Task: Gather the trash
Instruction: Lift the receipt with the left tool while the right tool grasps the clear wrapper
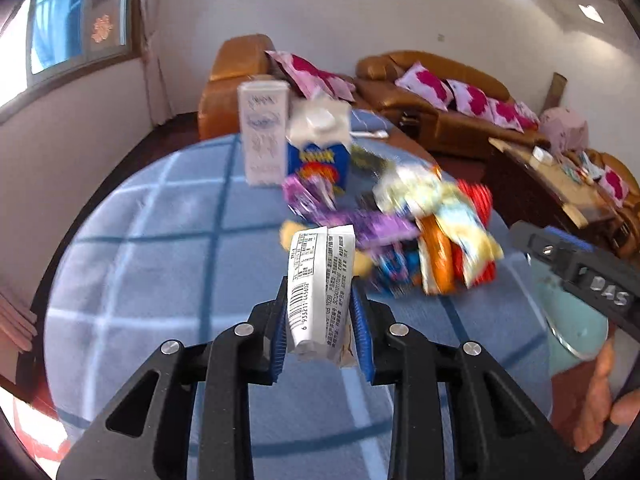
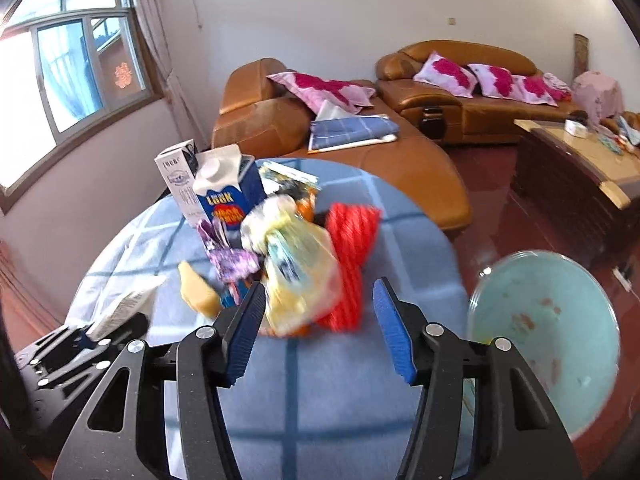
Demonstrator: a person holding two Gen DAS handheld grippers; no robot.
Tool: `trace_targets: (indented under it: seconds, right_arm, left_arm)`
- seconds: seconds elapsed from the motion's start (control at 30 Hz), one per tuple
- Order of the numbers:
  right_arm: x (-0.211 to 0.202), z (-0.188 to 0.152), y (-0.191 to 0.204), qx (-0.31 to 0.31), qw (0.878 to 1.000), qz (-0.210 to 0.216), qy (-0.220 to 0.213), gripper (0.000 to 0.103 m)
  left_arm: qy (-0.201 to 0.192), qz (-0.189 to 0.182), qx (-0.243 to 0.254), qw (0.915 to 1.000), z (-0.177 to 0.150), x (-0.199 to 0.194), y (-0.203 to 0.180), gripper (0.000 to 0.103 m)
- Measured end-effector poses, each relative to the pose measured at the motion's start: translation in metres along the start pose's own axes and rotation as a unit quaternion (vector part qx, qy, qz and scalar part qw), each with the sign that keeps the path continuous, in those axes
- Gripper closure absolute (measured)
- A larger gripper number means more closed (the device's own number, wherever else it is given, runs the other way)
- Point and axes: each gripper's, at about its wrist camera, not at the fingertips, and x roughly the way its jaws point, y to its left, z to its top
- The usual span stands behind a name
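Nearest the left wrist camera, the left claw [image 1: 322, 316] is clamped on a white wrapper [image 1: 322, 292]: both blue pads press its sides, and the printed face with the barcode points toward the lens. The wrapper stands upright between the pads, lifted clear of the blue checked cloth covering the round surface [image 1: 160, 240].

Beyond it, a pile of snack wrappers [image 1: 420, 236] lies near the centre of the surface: purple, orange, yellow and red pieces overlapping one another. Motion blur hides their print. Behind the pile stand 2 cartons, touching or nearly so: a white carton [image 1: 262, 136] on the left and a blue carton [image 1: 318, 148] with a white cap on the right.

In the right wrist view, the right claw [image 2: 318, 330] is open above the near edge of the pile. A yellow wrapper [image 2: 298, 280] and a red wrapper [image 2: 350, 268] sit ahead of its pads, and neither pad touches them. No item is gripped.

A pale green bin [image 2: 548, 344] sits past the right edge of the surface, its mouth facing up. A hand [image 1: 592, 404] appears at the lower right of the left wrist view, below the bin.

An orange sofa [image 2: 420, 152] with pink cushions stands behind the surface.
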Motion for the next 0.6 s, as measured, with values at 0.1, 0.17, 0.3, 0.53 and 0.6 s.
trace_targets:
  seconds: [0.1, 0.17, 0.3, 0.53, 0.6]
  right_arm:
    - [0.020, 0.012, 0.006, -0.008, 1.000, 0.009, 0.010, 0.045]
    - [0.037, 0.016, 0.012, -0.024, 1.000, 0.006, 0.020, 0.044]
    - [0.061, 0.014, 0.016, -0.038, 0.998, -0.005, 0.043, 0.045]
    - [0.061, 0.011, 0.020, -0.043, 0.998, 0.003, 0.049, 0.076]
    - [0.051, 0.012, 0.021, -0.036, 0.998, 0.013, 0.041, 0.076]
  left_arm:
    - [-0.003, 0.012, -0.013, 0.9998, 0.009, 0.000, 0.013, 0.074]
    - [-0.006, 0.017, -0.017, 0.9997, 0.011, 0.000, 0.020, 0.074]
    - [0.009, 0.025, -0.028, 0.9993, 0.010, 0.010, 0.030, 0.073]
    - [0.016, 0.025, -0.033, 0.9990, 0.004, 0.010, 0.030, 0.073]
    - [0.010, 0.025, -0.034, 0.9991, 0.004, 0.005, 0.029, 0.073]
